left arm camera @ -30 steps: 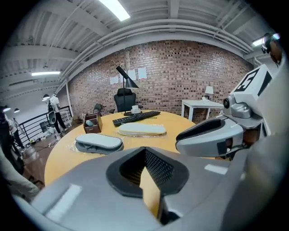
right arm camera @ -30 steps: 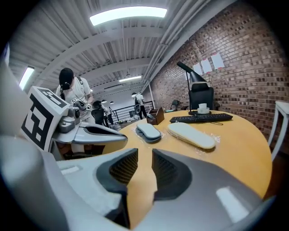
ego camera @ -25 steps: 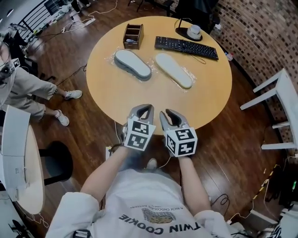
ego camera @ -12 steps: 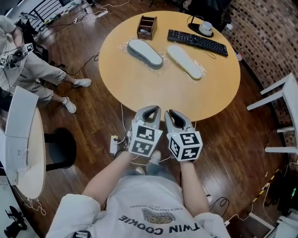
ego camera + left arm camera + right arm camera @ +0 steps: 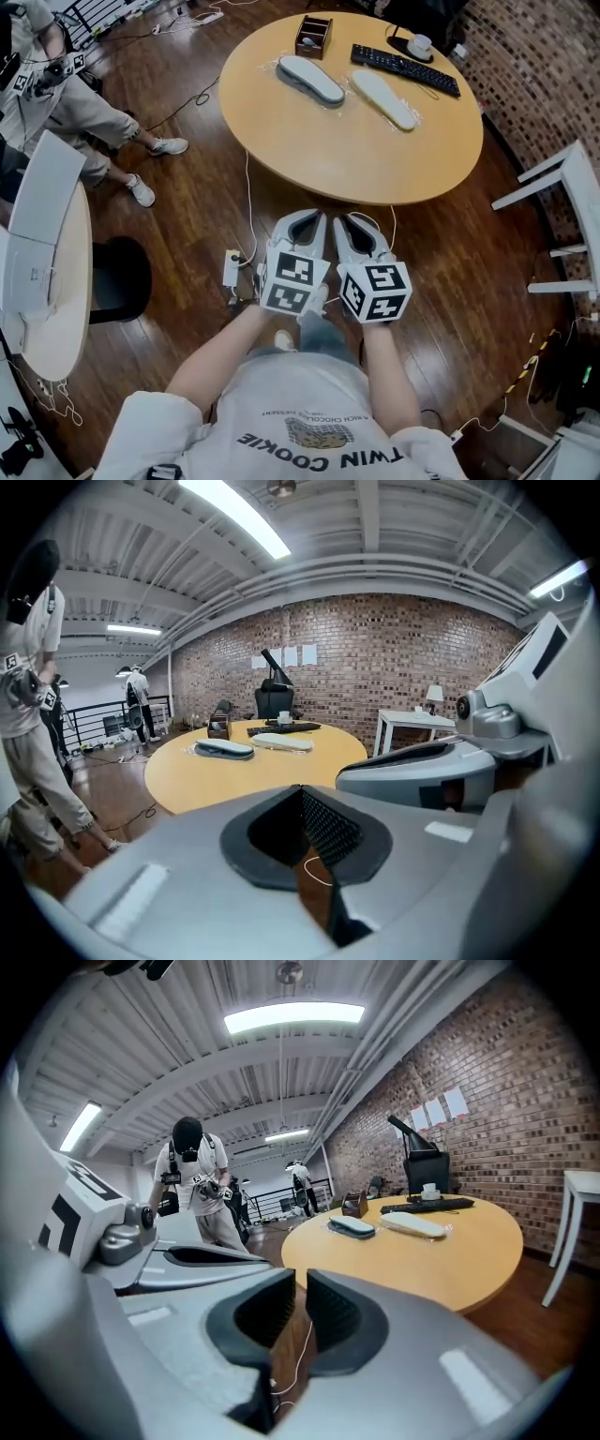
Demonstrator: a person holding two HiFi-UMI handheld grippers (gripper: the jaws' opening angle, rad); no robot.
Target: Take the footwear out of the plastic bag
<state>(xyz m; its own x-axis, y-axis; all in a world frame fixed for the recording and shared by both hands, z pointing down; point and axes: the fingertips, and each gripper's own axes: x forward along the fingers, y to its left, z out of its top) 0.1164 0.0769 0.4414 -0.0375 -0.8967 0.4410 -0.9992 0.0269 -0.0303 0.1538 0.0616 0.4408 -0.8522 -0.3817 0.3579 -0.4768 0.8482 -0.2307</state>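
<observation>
- white T-shirt [image 5: 281, 417] with short sleeves; dark printed lettering and a small picture on the front
- left gripper [image 5: 305, 221] and right gripper [image 5: 355, 225]: smooth grey curved shells; black ribbed pads [image 5: 328, 829] inside
- a white cube [image 5: 292, 279] on each; black square markers

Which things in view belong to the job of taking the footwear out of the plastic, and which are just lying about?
Job:
- grey slipper, in plastic
- pale slipper, in plastic
- table they lie on

Lying about:
- keyboard
- wooden box
- cup
- power strip on the floor
</observation>
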